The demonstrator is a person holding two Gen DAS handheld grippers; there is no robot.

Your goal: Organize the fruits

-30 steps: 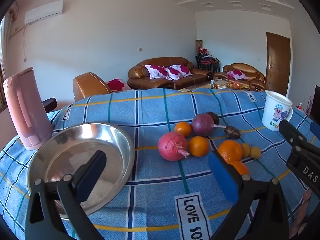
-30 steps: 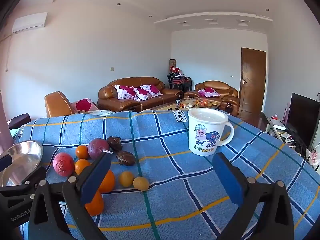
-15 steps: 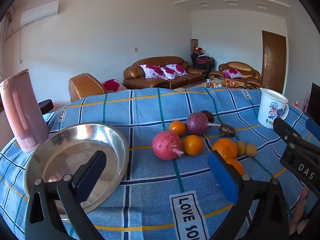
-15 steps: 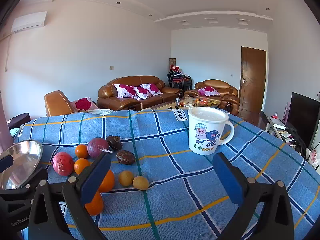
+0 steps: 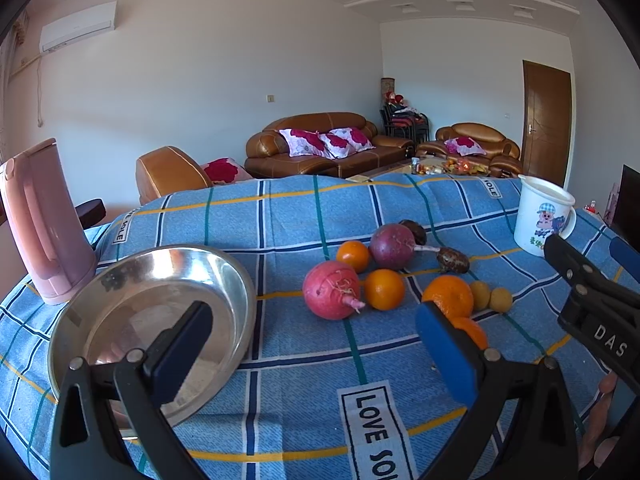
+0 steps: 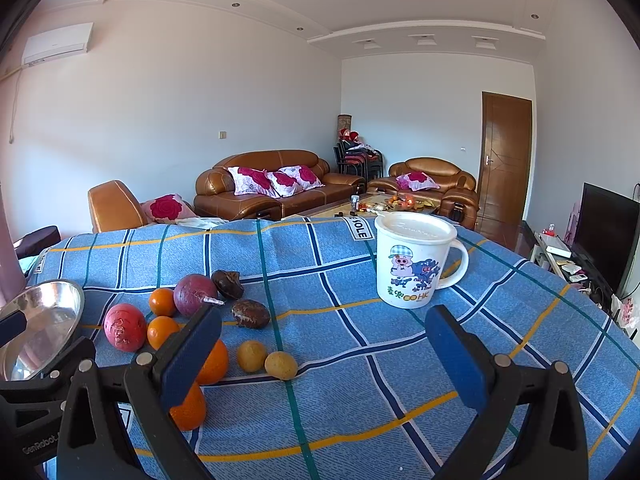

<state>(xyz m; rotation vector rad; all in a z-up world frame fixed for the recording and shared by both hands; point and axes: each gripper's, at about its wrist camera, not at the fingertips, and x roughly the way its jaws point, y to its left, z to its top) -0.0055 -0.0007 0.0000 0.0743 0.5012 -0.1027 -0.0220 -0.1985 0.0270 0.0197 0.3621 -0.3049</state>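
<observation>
Four oranges [image 5: 384, 289], two yellow fruits [image 6: 267, 360], red [image 5: 331, 295] and purple [image 5: 392, 246] globes, two dark fruits [image 6: 251, 313]: clustered mid-tablecloth [image 5: 288, 216]. Steel bowl [image 5: 236, 280] left, empty; mug [image 6: 414, 264] right. Left gripper [image 5: 312, 356] and right gripper [image 6: 324, 356] spread wide, unloaded.

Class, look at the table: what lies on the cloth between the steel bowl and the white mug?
The fruit pile: a red one, oranges, a purple one. The left wrist view shows it between bowl and mug.
</observation>
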